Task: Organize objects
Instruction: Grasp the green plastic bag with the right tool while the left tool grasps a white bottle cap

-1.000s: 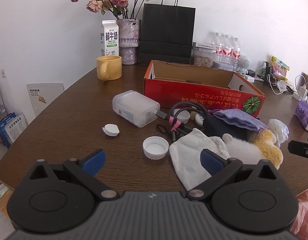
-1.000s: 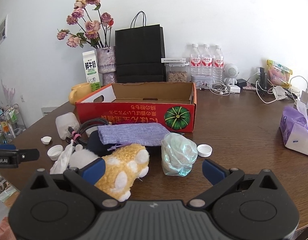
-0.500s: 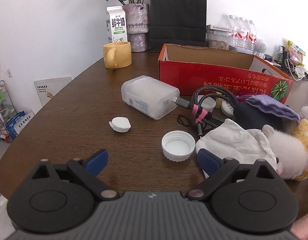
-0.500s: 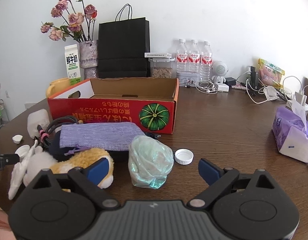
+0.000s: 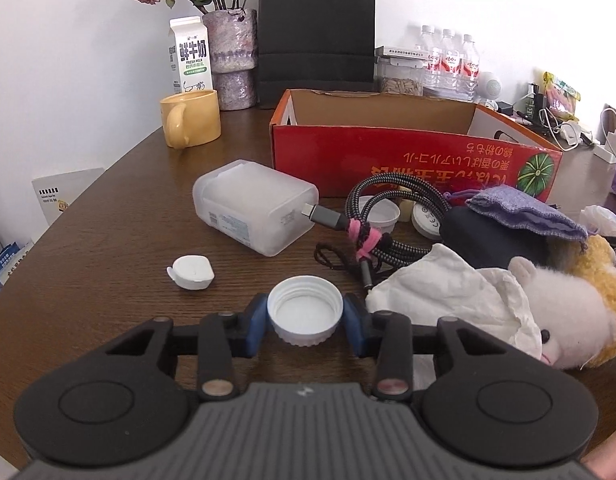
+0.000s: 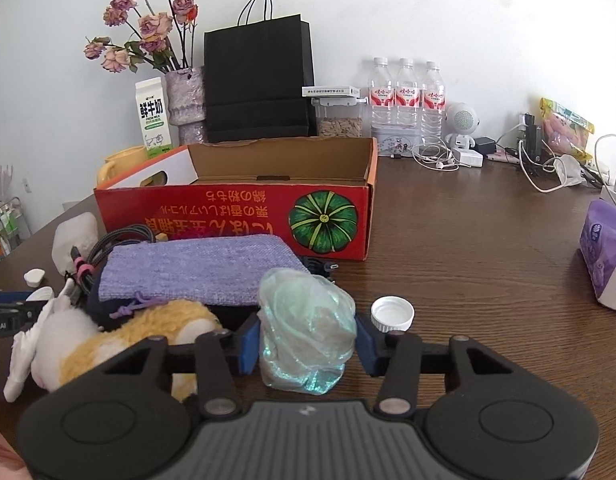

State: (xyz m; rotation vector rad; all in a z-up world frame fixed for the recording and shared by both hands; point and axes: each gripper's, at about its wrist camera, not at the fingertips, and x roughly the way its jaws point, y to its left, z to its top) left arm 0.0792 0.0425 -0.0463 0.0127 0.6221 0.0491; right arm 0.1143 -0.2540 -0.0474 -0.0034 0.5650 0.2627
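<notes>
Left gripper (image 5: 305, 322) closing around a wide white cap (image 5: 305, 310), blue pads (image 5: 255, 322) against its ribbed wall at 9 and 3 o'clock, cap resting open side up on the brown desk (image 5: 108, 240). At 10 o'clock from the cap, a small white lid (image 5: 191, 272) lying apart; at 12 o'clock, a translucent plastic container (image 5: 254, 207) on its side with a braided cable (image 5: 382, 216) plugged in. Right gripper (image 6: 306, 346) closing on a crumpled iridescent bag (image 6: 307, 330), pads touching both flanks, bag sitting on the desk. Just beside it at 3 o'clock, a second white cap (image 6: 392, 314). At 9 o'clock, a yellow-and-white plush toy (image 6: 108, 340), with a lilac knitted pouch (image 6: 196, 272) at 11 o'clock. Behind at 12 o'clock, an open red cardboard box (image 6: 236, 216), standing empty as far as visible.
</notes>
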